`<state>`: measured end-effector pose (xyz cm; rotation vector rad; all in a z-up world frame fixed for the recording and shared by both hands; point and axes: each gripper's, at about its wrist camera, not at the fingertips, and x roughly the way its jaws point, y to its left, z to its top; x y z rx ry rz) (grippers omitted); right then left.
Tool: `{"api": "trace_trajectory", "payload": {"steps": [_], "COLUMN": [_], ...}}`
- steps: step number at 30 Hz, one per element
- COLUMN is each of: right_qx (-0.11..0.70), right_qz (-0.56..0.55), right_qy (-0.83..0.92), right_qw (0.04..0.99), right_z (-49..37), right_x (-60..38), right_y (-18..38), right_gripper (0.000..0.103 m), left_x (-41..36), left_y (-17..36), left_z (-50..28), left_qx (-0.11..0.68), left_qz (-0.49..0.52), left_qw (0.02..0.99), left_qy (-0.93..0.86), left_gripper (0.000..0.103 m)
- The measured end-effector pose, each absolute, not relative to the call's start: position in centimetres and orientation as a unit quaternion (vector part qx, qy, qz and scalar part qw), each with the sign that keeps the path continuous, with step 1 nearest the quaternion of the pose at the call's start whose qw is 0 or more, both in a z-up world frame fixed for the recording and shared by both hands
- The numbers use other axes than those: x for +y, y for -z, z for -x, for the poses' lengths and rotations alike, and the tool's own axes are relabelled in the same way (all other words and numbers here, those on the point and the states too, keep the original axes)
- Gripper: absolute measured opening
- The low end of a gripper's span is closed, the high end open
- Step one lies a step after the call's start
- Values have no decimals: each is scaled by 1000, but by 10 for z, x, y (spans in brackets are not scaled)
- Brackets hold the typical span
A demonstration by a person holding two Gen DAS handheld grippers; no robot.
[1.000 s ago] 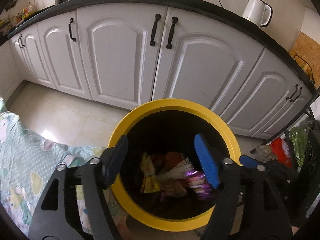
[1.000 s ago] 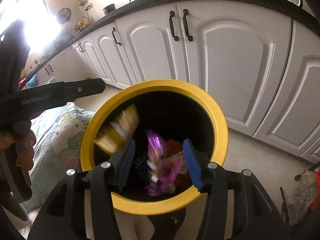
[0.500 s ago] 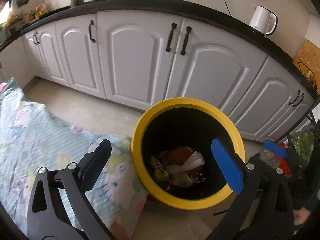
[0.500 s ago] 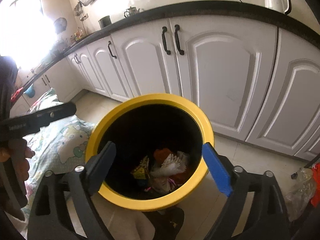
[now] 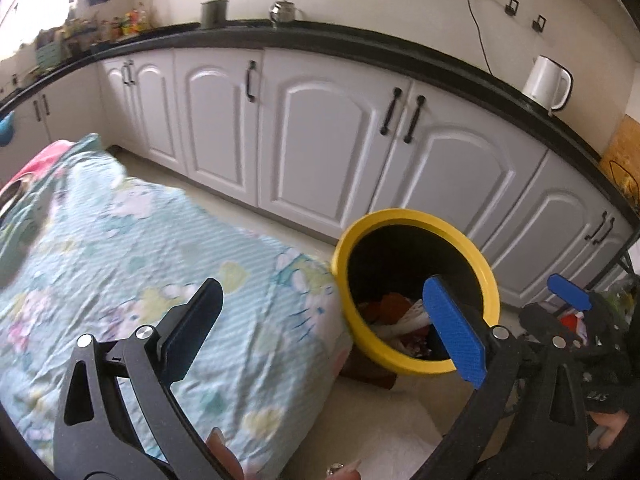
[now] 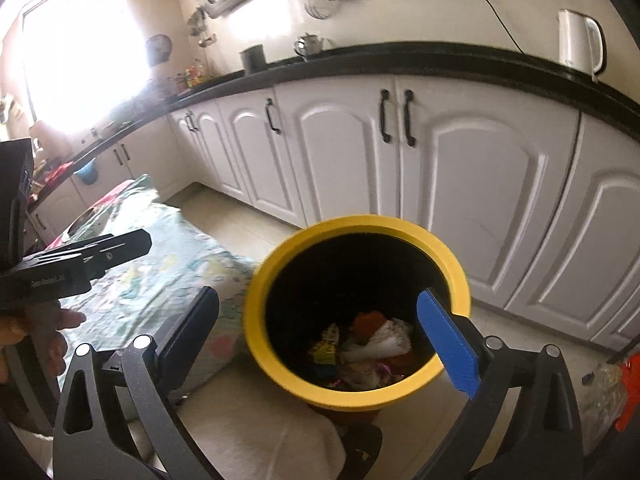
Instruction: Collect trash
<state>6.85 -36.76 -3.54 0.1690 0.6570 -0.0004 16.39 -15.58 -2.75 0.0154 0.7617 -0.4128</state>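
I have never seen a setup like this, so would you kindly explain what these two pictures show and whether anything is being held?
There is no robot here: a person holds a two-finger claw in each hand, and each claw carries a wide-angle camera looking along its fingers. One picture is from the left claw, the other from the right claw. Both stand open and hold nothing. Ahead is a yellow-rimmed bin with wrappers inside, standing on the kitchen floor beside a patterned cloth, before white cabinets.
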Motion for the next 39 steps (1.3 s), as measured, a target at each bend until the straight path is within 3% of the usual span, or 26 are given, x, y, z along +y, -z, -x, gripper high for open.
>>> {"api": "trace_trajectory", "payload": {"steps": [20, 30, 39], "right_qx": [263, 157, 121], "right_qz": [-48, -1, -14], "right_qy": [-34, -39, -19], "right_qw": [963, 987, 992], "right_z": [-27, 7, 12], "right_x": [-300, -268, -272], "right_y": [25, 23, 24], "right_gripper": [97, 97, 97], "left_x": [-88, -71, -55], "left_y": [23, 14, 22], "left_z": [-77, -42, -24], "left_qx": [281, 206, 183], "left_qz": [-6, 3, 18], "left_qw": [952, 973, 980], "left_qy": [121, 101, 79], "left_gripper": [92, 92, 92]}}
